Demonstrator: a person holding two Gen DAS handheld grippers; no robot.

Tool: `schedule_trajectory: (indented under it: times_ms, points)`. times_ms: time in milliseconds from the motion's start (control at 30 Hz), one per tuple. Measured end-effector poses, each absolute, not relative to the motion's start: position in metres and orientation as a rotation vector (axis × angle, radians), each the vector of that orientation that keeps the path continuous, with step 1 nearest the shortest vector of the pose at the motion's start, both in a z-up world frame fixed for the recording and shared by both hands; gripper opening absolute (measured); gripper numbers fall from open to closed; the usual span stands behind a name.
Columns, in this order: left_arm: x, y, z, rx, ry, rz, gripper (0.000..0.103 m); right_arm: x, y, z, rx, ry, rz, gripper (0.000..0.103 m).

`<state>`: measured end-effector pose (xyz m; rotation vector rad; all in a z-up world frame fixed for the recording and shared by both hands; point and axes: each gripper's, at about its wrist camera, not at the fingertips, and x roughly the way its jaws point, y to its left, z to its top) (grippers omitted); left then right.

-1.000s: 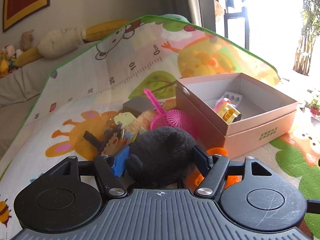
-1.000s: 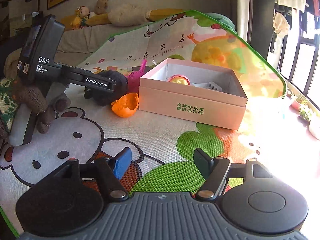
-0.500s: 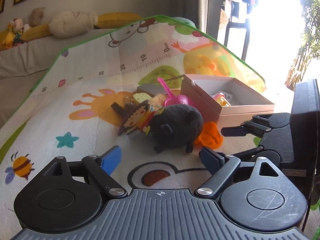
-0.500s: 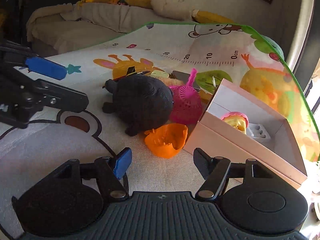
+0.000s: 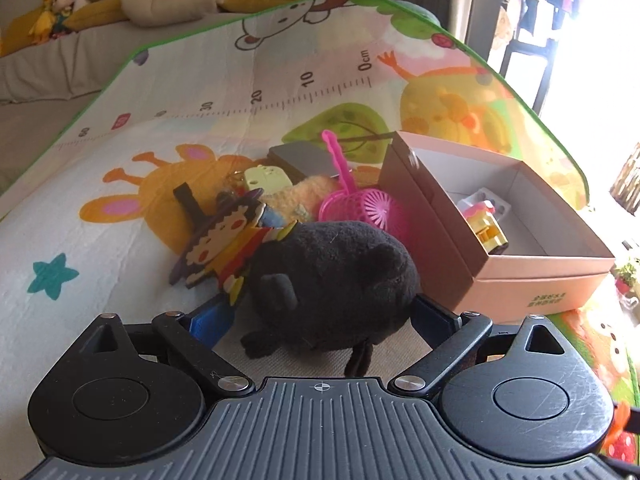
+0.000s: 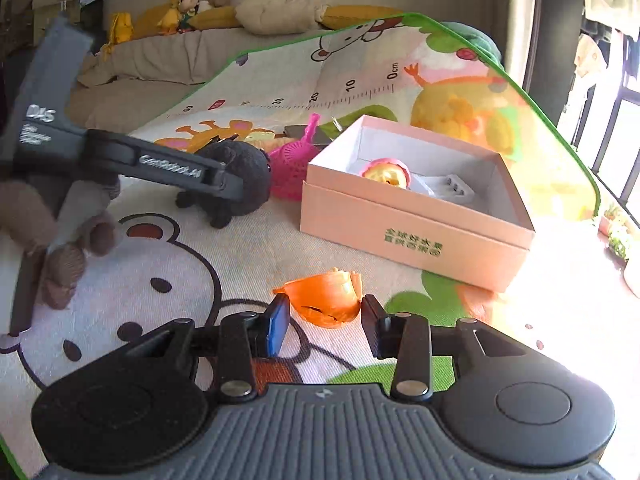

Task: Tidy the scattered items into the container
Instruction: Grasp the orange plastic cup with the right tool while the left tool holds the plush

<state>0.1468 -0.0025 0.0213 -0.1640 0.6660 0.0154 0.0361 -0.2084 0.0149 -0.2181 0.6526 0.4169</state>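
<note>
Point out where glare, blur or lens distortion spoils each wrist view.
Left wrist view: window light blows out the upper right corner, though the black plush toy and pink box stay sharp; the fisheye curves the play mat edges. Right wrist view: glare washes out the mat right of the box; the left gripper is motion-blurred; the orange toy is clear.
</note>
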Motion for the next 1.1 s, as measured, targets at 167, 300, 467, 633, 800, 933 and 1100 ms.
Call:
schedule_trajectory:
  times_ms: [167, 300, 467, 633, 800, 933, 1100]
  points:
    - [0.157, -0.013, 0.019, -0.117, 0.646, 0.036, 0.09, 0.014, -0.229, 0.014, -0.136, 0.693, 0.43, 0.039]
    - [0.138, -0.011, 0.021, -0.093, 0.652, 0.001, 0.087, 0.012, -0.241, 0.016, -0.117, 0.675, 0.413, 0.039]
    - [0.075, -0.018, 0.031, -0.046, 0.651, -0.174, 0.088, 0.008, -0.244, 0.016, -0.198, 0.628, 0.373, 0.039]
    - [0.02, -0.029, 0.023, -0.02, 0.685, -0.299, 0.092, 0.0, -0.244, 0.018, -0.327, 0.578, 0.373, 0.039]
    - [0.006, -0.018, 0.019, -0.11, 0.698, -0.263, 0.095, -0.004, -0.225, 0.009, -0.369, 0.546, 0.425, 0.043]
    - [0.003, -0.009, 0.032, -0.11, 0.652, -0.217, 0.097, -0.013, -0.201, 0.002, -0.389, 0.523, 0.506, 0.051]
    - [0.001, -0.006, 0.036, -0.097, 0.646, -0.205, 0.098, -0.021, -0.2, 0.007, -0.379, 0.492, 0.488, 0.067]
